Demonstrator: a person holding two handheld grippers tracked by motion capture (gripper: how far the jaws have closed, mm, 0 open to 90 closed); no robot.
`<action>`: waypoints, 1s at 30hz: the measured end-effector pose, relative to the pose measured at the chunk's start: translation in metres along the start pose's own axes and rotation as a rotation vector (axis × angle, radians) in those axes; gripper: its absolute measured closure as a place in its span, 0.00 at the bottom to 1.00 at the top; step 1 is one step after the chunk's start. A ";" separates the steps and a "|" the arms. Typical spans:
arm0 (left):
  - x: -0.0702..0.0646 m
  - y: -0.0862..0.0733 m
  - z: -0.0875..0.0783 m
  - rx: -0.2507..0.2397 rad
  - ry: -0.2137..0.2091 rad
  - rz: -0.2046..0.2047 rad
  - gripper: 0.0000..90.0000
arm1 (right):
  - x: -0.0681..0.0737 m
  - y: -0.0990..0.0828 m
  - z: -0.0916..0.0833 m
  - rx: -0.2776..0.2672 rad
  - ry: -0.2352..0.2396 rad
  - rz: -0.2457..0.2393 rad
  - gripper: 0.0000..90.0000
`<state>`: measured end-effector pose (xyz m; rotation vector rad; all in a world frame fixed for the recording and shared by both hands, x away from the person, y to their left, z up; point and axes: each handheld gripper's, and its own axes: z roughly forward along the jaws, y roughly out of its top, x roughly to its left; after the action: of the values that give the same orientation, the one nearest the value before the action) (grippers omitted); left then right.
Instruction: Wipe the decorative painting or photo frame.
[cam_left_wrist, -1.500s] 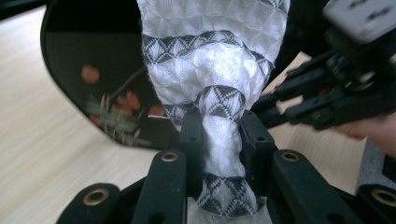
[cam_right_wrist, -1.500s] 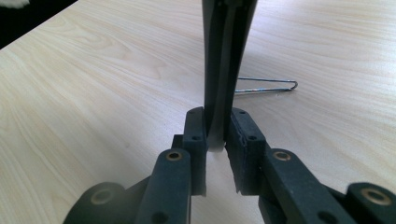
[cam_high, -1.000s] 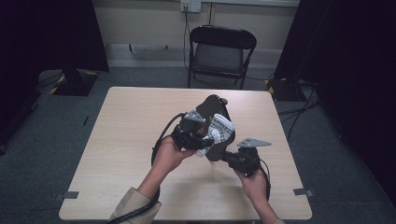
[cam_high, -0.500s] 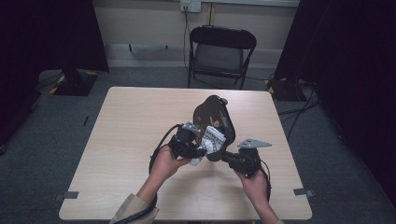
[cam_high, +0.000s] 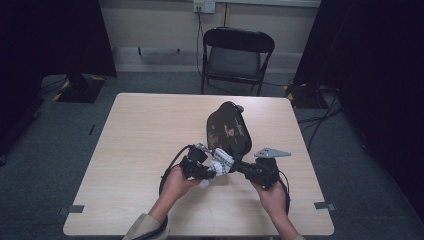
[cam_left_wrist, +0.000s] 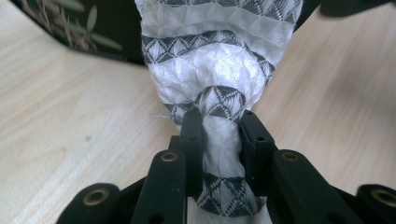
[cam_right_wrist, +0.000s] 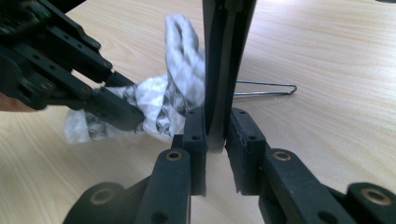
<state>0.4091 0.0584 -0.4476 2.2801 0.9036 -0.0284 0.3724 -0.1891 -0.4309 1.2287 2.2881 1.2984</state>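
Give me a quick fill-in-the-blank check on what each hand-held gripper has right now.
1. The left hand-held gripper is shut on a black-and-white patterned ____.
2. The right hand-held gripper clamps the edge of a dark flowered ____.
3. A thin wire loop lies on the wooden ____.
4. Behind the table stands a black folding ____.

Missing words: cloth; bag; table; chair

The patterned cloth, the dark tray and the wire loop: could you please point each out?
patterned cloth (cam_left_wrist: 217, 70), left gripper view, bunched white middle.
dark tray (cam_high: 228, 131), high view, flowered face.
wire loop (cam_right_wrist: 273, 88), right gripper view, far end.
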 end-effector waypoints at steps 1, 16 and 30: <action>0.001 -0.002 0.001 0.006 0.002 -0.001 0.82 | 0.000 0.000 0.000 0.000 0.003 -0.001 0.85; 0.005 -0.020 0.006 0.081 0.036 0.004 0.82 | 0.002 -0.001 -0.002 0.000 0.005 -0.008 0.73; -0.003 0.004 -0.039 -0.062 0.012 0.017 0.82 | 0.002 -0.006 0.002 0.036 0.007 -0.022 0.71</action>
<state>0.4012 0.0777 -0.4142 2.2325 0.8785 0.0203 0.3690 -0.1876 -0.4367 1.2088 2.3326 1.2616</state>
